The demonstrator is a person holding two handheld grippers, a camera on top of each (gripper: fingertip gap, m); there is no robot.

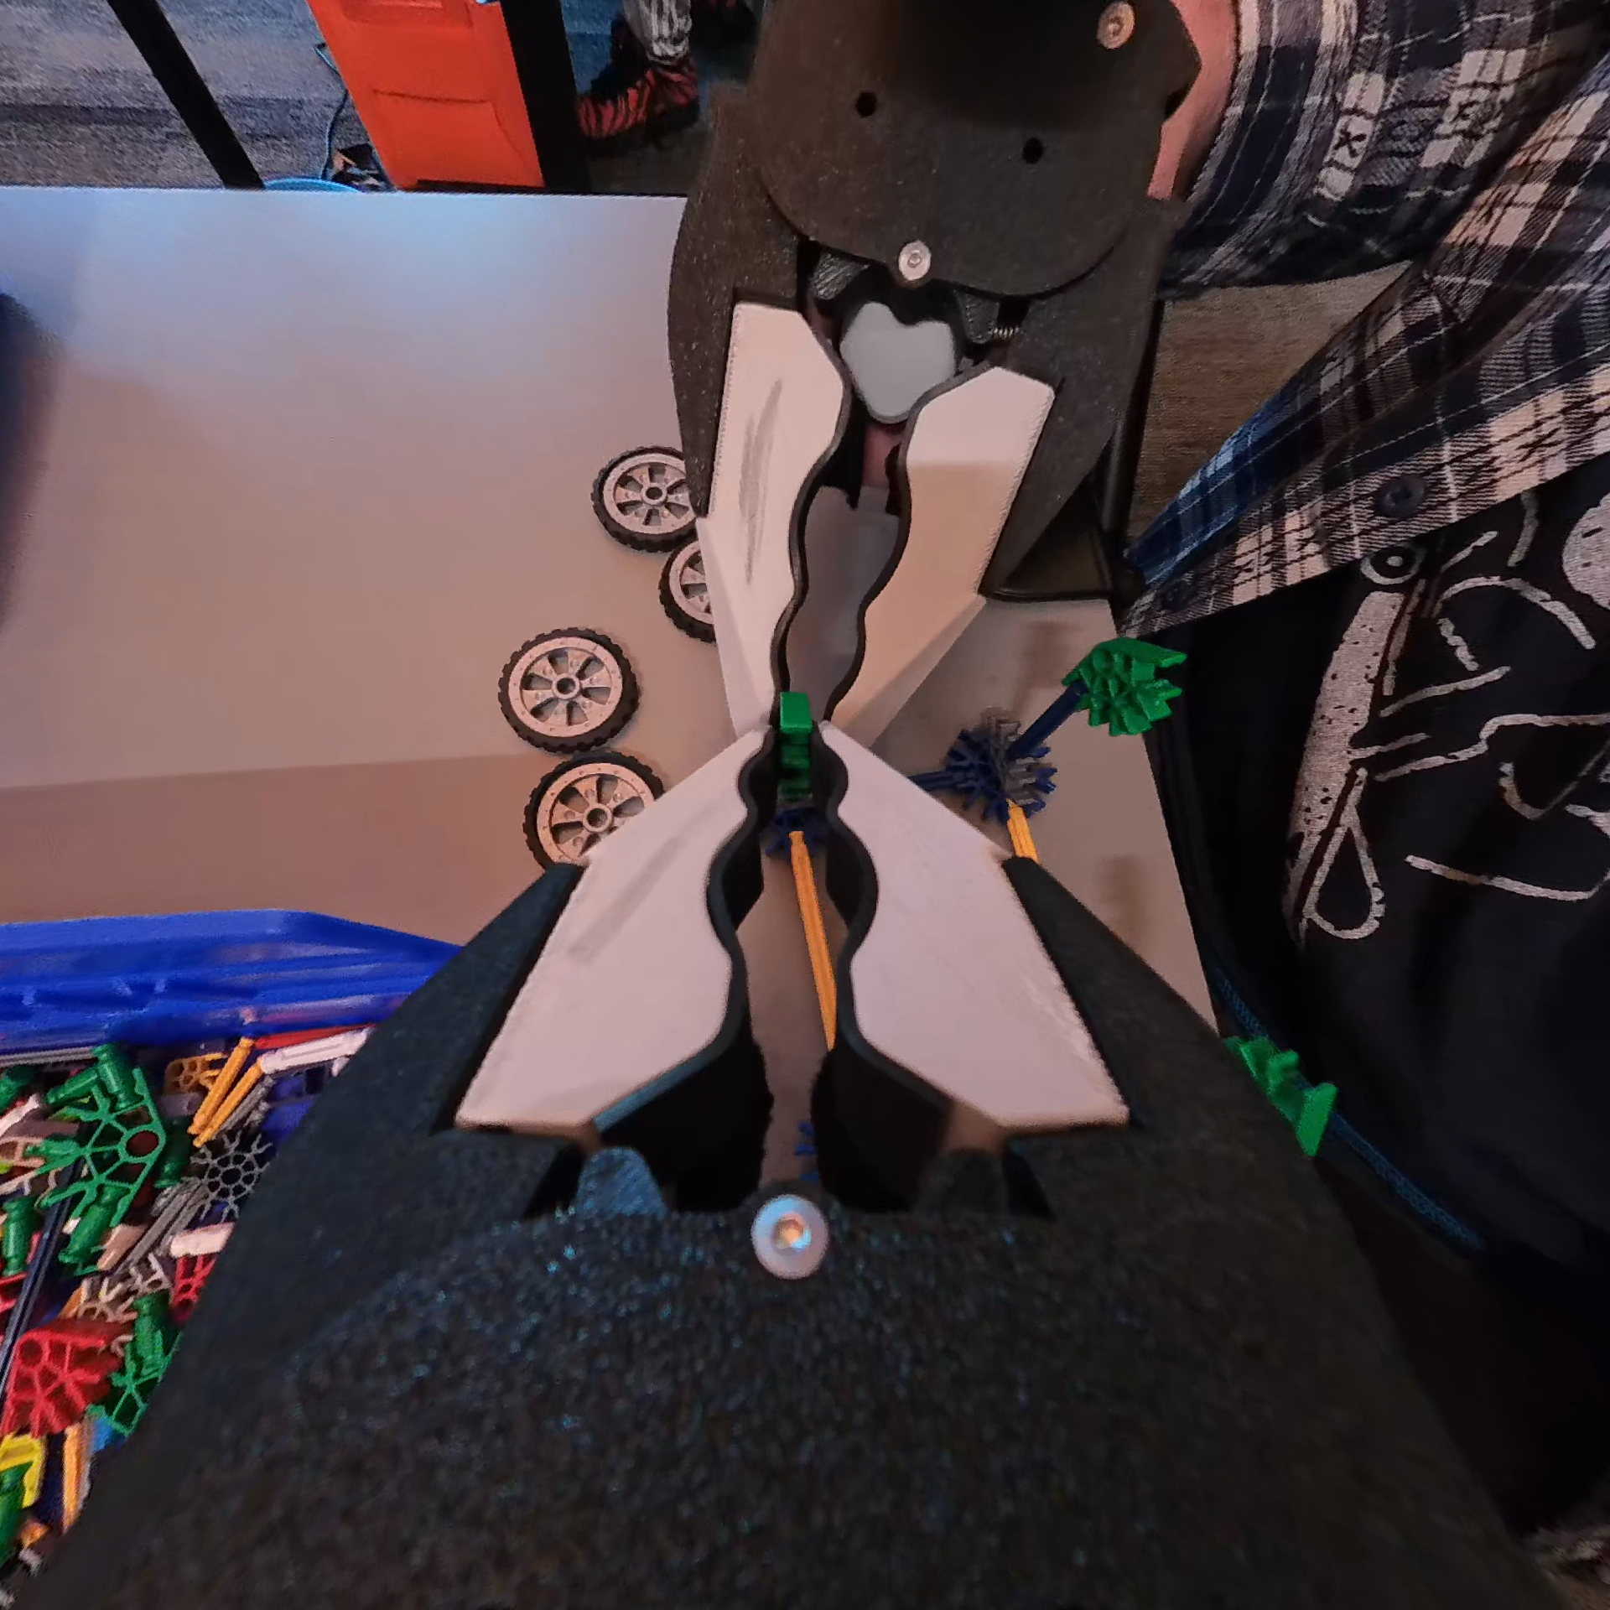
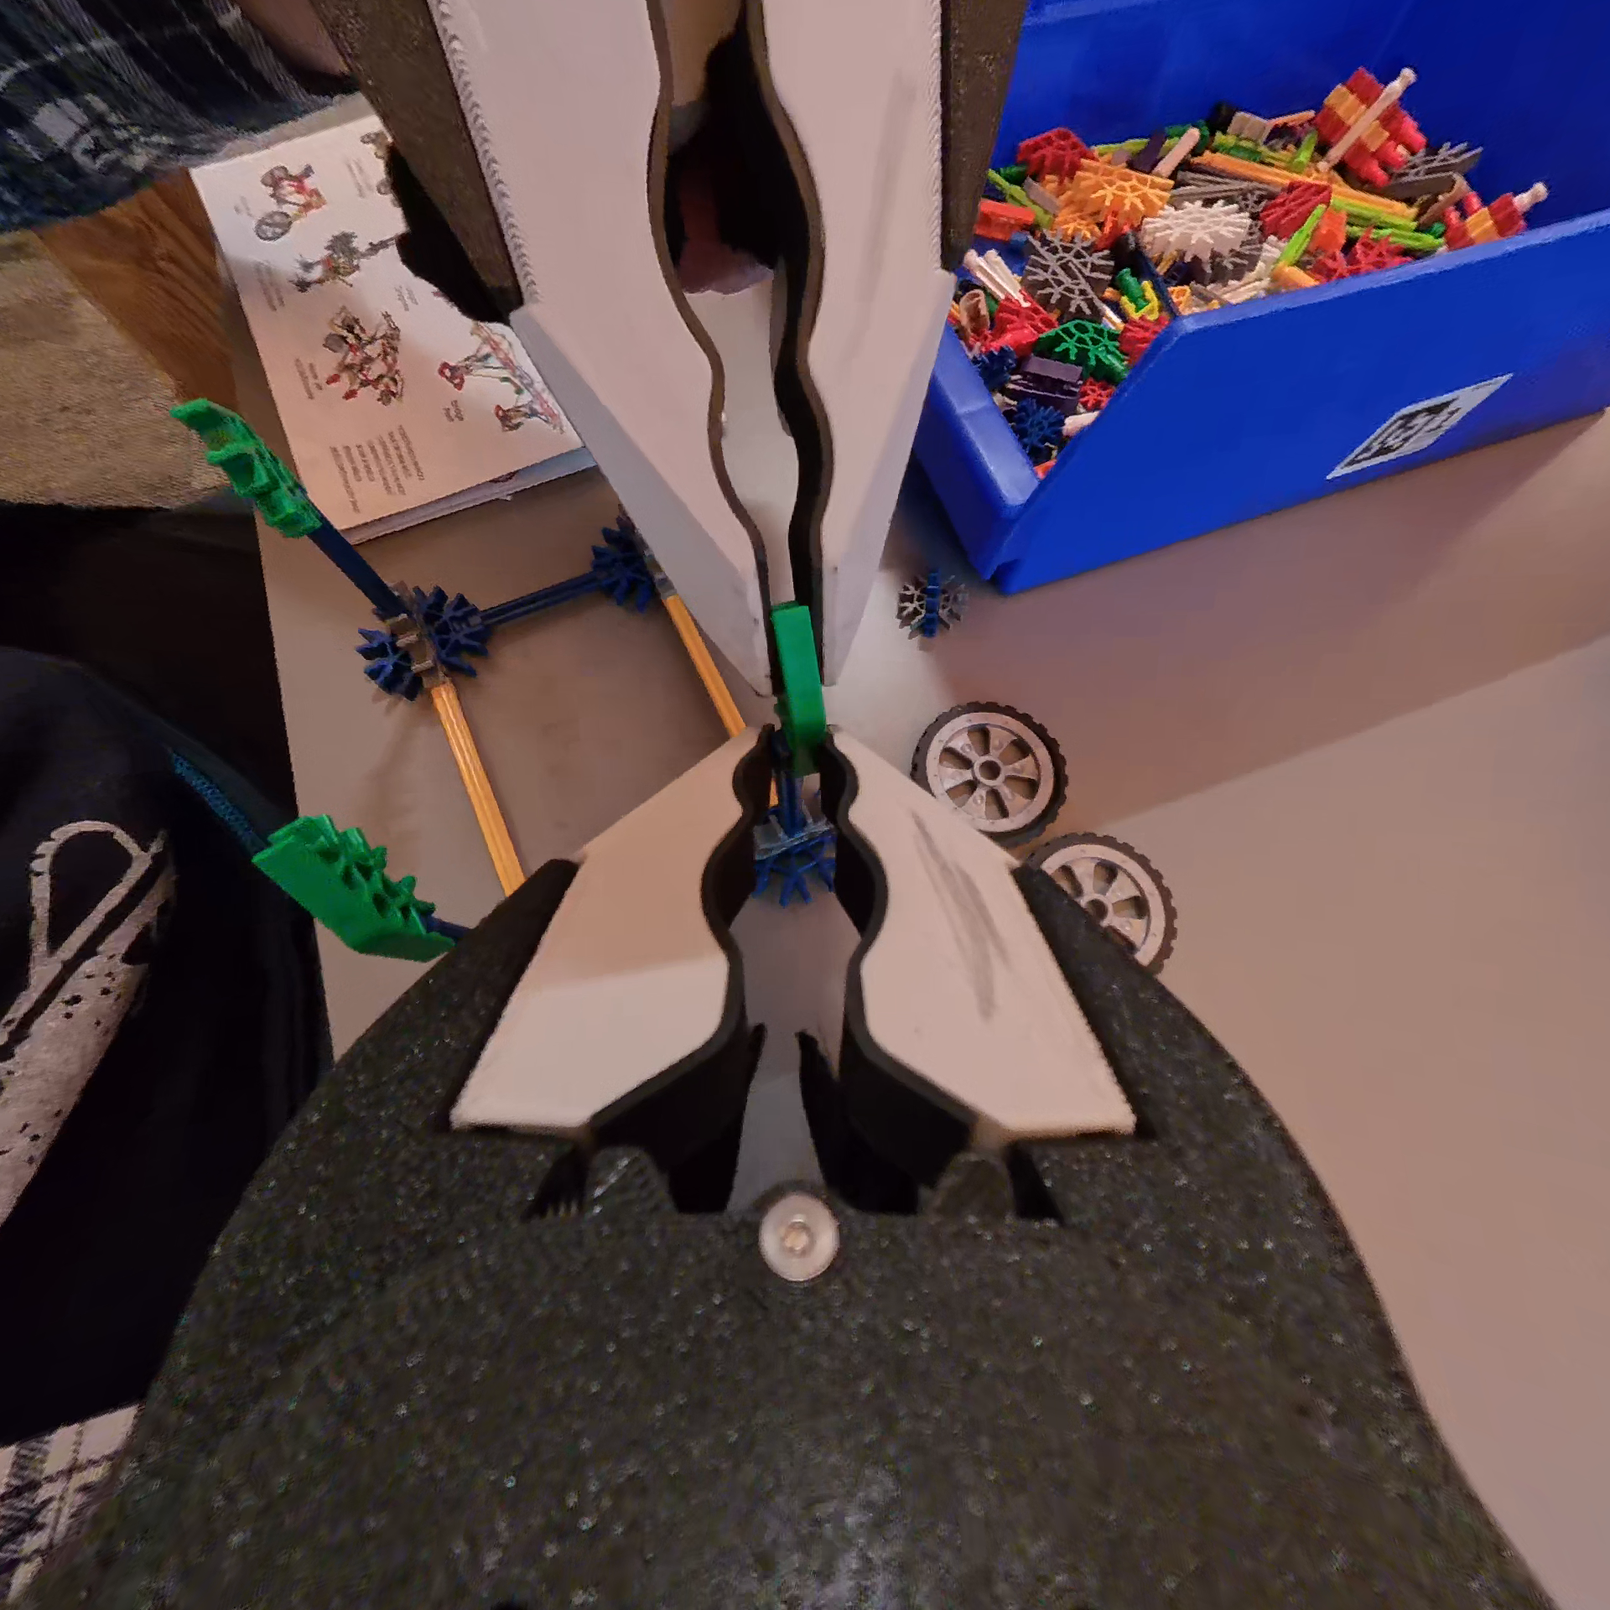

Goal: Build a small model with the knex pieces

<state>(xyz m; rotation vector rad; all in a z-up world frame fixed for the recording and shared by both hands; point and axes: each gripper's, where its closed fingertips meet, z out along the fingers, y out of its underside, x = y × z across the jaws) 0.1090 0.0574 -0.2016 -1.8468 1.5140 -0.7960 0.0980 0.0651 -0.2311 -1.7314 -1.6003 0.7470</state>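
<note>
Speckled black foam-like housing is filling the bottom of both wrist views, and from it white fingers with wavy black rubber edges are reaching forward. Tip to tip, the left claw (image 1: pixel 791 767) and the right claw (image 2: pixel 797 740) are both pinching the same small green connector (image 2: pixel 797 666), each nearly closed on one end of it, above the pale desk (image 2: pixel 1307 871). Just under it a blue snowflake connector (image 2: pixel 793 862) and a yellow rod (image 1: pixel 815 941) are joining it to a rod-and-connector frame (image 2: pixel 453 645) lying on the desk beside the person's dark printed shirt. Being thin, hard, glossy plastic, the piece is looking light and stiff but liable to slip or twist, so holding it across its flat faces, close to the socket, is seeming the safest. Four grey-spoked wheels (image 1: pixel 566 690) with ribbed black tyres are lying just beside the claws. Farther off, a blue plastic bin (image 2: pixel 1307 383) is holding a jumble of coloured rods and connectors, and an illustrated instruction booklet (image 2: pixel 383 348) is lying open near the frame.
</note>
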